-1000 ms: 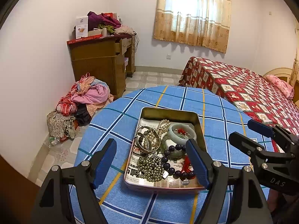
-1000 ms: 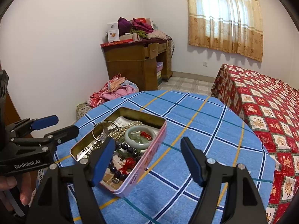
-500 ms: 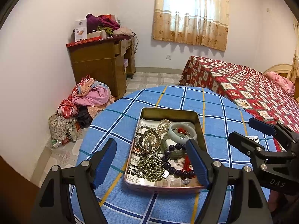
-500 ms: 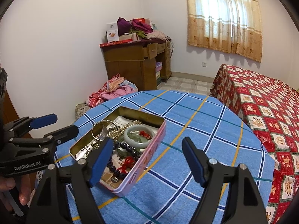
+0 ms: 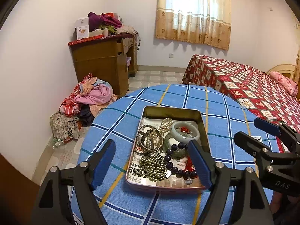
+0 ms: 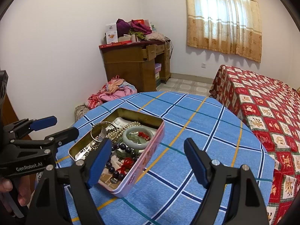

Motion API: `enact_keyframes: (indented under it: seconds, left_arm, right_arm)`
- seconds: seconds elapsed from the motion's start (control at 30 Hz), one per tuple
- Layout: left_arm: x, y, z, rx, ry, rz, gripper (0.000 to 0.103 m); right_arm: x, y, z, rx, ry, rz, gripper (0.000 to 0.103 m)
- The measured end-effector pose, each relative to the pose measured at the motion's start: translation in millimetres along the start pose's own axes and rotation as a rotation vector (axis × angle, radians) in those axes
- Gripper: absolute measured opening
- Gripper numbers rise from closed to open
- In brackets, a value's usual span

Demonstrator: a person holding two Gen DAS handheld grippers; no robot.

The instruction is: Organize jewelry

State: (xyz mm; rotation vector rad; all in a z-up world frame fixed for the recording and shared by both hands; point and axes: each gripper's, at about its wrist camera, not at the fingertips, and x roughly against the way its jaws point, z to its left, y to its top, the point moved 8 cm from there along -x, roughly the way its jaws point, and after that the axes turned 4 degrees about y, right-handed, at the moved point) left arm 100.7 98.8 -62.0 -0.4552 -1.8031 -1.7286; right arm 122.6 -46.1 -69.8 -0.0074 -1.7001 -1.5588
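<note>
An open tin [image 5: 171,109], pink outside [image 6: 150,148], sits on the blue checked tablecloth [image 6: 196,131]. Inside lie a pale jade bangle [image 5: 184,131], a pearl string [image 5: 166,122], metal bangles [image 5: 150,140], a gold bead chain [image 5: 155,166], a dark purple bead bracelet [image 5: 169,158] and a red tassel [image 5: 189,166]. My left gripper [image 5: 150,146] hovers in front of the tin, its jaws opening with nothing between the pads. My right gripper [image 6: 147,143] stands open and empty to the tin's right. Each shows in the other's view: right gripper [image 5: 249,130], left gripper [image 6: 63,125].
The round table drops off on all sides. A bed with a red patterned cover [image 6: 262,103] stands to the right. At the back wall a wooden dresser [image 5: 105,65] is piled with boxes and clothes. A heap of clothes [image 5: 90,99] lies on the floor.
Both grippers' jaws stand slightly wider than a second ago. The hands, the tin and the jewelry have kept still.
</note>
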Motion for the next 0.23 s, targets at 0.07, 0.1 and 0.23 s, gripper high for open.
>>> enact_keyframes:
  seconds: [0.07, 0.1, 0.23]
  left_arm:
    - [-0.2, -0.9, 0.5, -0.002, 0.001, -0.005, 0.083]
    - [0.4, -1.0, 0.4, -0.005, 0.000, -0.010, 0.083]
    - [3.1, -0.3, -3.0, -0.023, 0.004, -0.027, 0.083]
  right_arm:
    - [0.0, -0.3, 0.0, -0.001, 0.001, 0.001, 0.082]
    - [-0.4, -0.6, -0.2, -0.002, 0.001, 0.002, 0.082]
    - [-1.3, -2.4, -2.4, -0.010, 0.000, 0.004, 0.082]
